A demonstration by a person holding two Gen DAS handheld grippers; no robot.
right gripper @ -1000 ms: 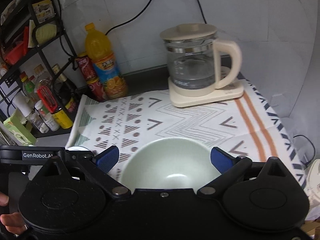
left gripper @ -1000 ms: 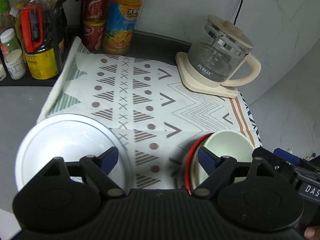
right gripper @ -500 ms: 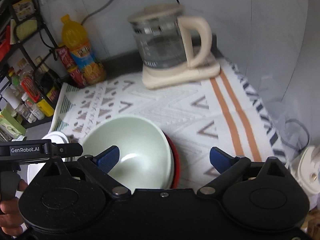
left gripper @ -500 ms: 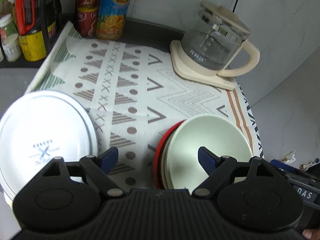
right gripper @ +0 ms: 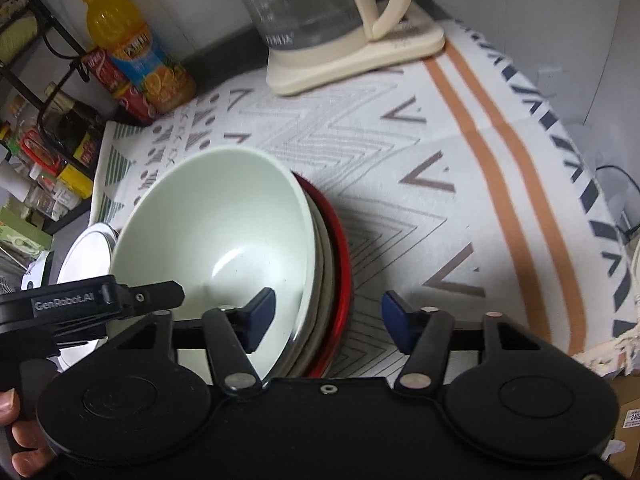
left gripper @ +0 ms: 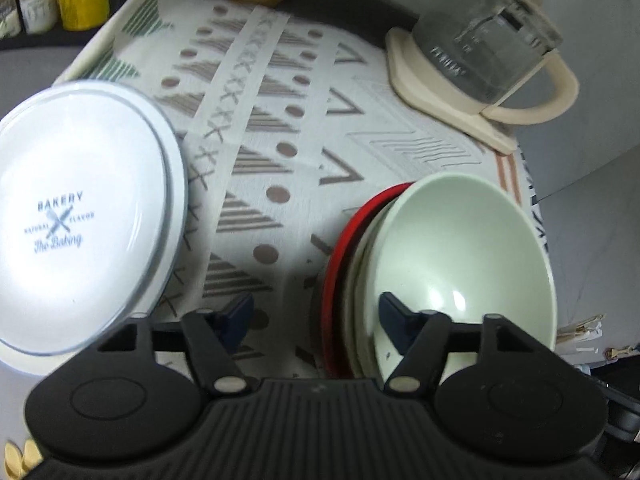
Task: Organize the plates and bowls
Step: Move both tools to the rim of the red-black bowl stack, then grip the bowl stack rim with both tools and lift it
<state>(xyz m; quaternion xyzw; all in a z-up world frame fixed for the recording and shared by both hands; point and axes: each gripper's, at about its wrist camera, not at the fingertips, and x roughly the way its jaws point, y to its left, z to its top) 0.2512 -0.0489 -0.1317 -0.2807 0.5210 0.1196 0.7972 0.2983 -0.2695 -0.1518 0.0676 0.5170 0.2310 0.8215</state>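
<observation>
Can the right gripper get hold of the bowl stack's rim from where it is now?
Probably yes. The right gripper already straddles the stack's near rim: one of its fingers sits inside the green bowl, the other outside the red plate. Jaws are closing, nothing blocking.

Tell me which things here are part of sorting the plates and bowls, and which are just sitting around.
Part of the job: pale green bowl, red plate under it, white bakery plate.

Just sitting around: glass kettle, orange juice bottle, red cans, patterned cloth.
</observation>
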